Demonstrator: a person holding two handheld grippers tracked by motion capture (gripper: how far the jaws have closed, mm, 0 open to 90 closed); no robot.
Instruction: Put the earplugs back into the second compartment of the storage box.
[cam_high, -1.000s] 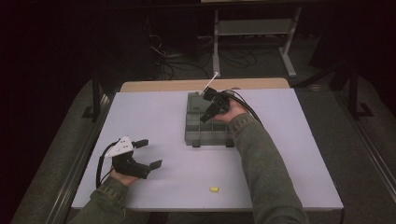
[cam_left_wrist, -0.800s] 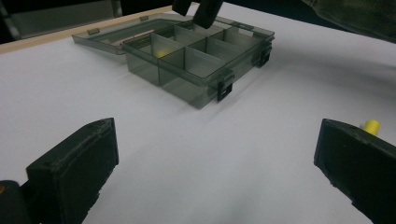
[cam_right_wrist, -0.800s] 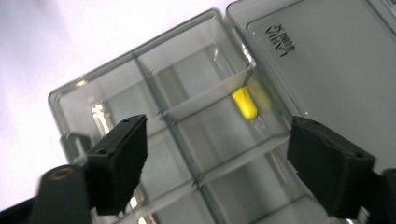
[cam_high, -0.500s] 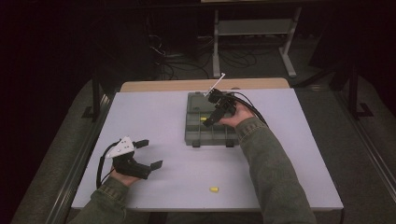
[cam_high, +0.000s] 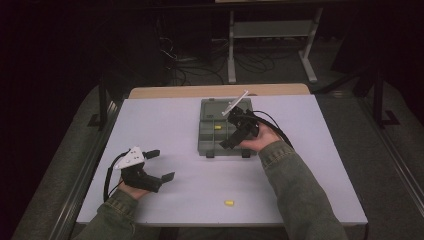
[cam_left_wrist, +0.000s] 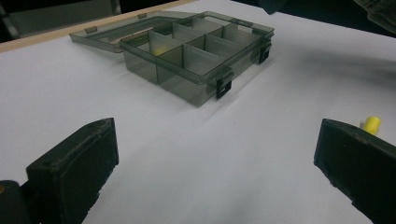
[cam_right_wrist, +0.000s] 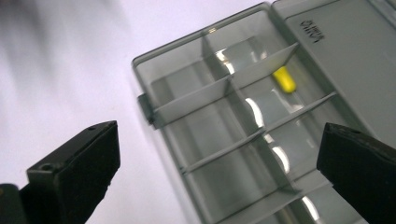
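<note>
The fingers of the right gripper (cam_high: 234, 131) stand wide apart with nothing between them, having just been opening; they hang over the box (cam_high: 223, 129), at its right side, as the high view shows. The fingers of the left gripper (cam_high: 161, 164) are likewise spread and empty, low over the tabletop (cam_high: 310, 170) near its front left corner.

In the right gripper view one yellow piece (cam_right_wrist: 284, 78) is seen lying in a compartment beside the hinged lid (cam_right_wrist: 345, 60), its long axis running roughly across the box toward the lid. A second yellow piece (cam_high: 229, 203) lies loose near the front edge of the tabletop, about midway along it, well apart from the box. In the left gripper view that loose piece (cam_left_wrist: 371, 124) shows just past the right-hand finger, so it lies off to the side of the gap and not between the fingers. It is judged to be the next thing to be fetched. The left gripper is the nearer of the two to it; the right gripper would have to be drawn back across the box toward the front edge.

Counted: two yellow pieces, one boxed and one loose; one box, its lid laid open flat; two grippers.
</note>
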